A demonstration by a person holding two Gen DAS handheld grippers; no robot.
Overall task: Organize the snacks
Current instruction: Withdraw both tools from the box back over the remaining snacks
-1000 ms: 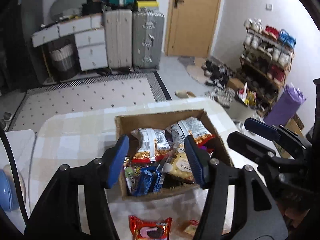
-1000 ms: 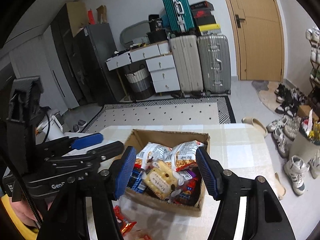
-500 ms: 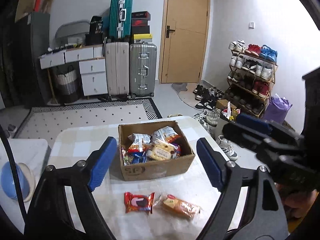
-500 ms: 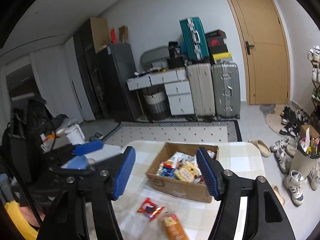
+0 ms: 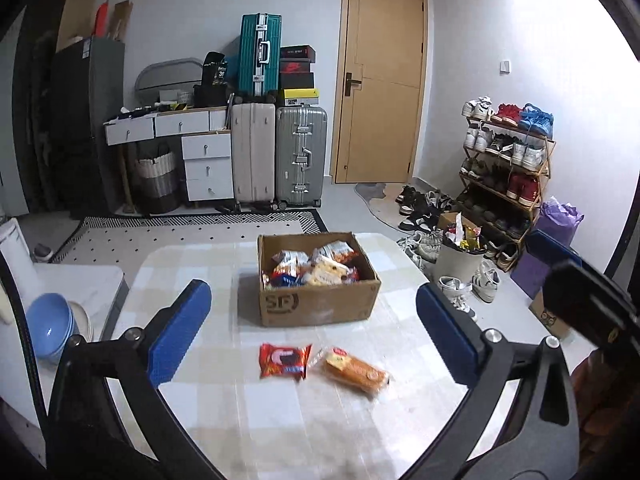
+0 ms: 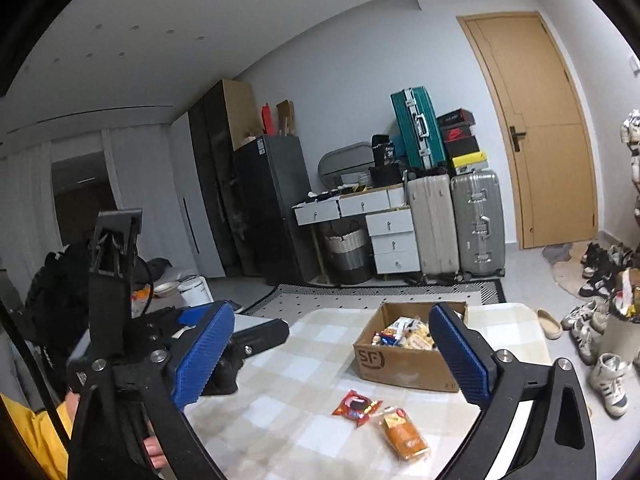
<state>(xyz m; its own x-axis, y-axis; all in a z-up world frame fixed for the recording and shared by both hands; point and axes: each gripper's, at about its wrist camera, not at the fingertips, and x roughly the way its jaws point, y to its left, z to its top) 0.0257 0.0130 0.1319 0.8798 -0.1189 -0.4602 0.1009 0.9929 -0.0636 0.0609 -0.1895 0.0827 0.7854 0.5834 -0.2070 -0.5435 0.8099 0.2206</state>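
Note:
A cardboard box (image 5: 318,302) full of snack packets stands on the checked table (image 5: 192,264); it also shows in the right wrist view (image 6: 400,364). In front of it lie a red snack packet (image 5: 285,360) and an orange wrapped cake (image 5: 356,369), seen too in the right wrist view as red packet (image 6: 357,406) and orange cake (image 6: 404,436). My left gripper (image 5: 312,332) is open and empty, held back above the near table. My right gripper (image 6: 332,360) is open and empty, also raised well back from the box.
Blue bowls (image 5: 50,326) sit on a side stand at left. A waste bin (image 5: 460,258) and shoe rack (image 5: 506,176) stand right of the table. Suitcases (image 5: 276,156) and drawers line the far wall.
Both grippers have pulled back and up from over the box. The box now looks far smaller, and the two loose packets on the table have come into full view.

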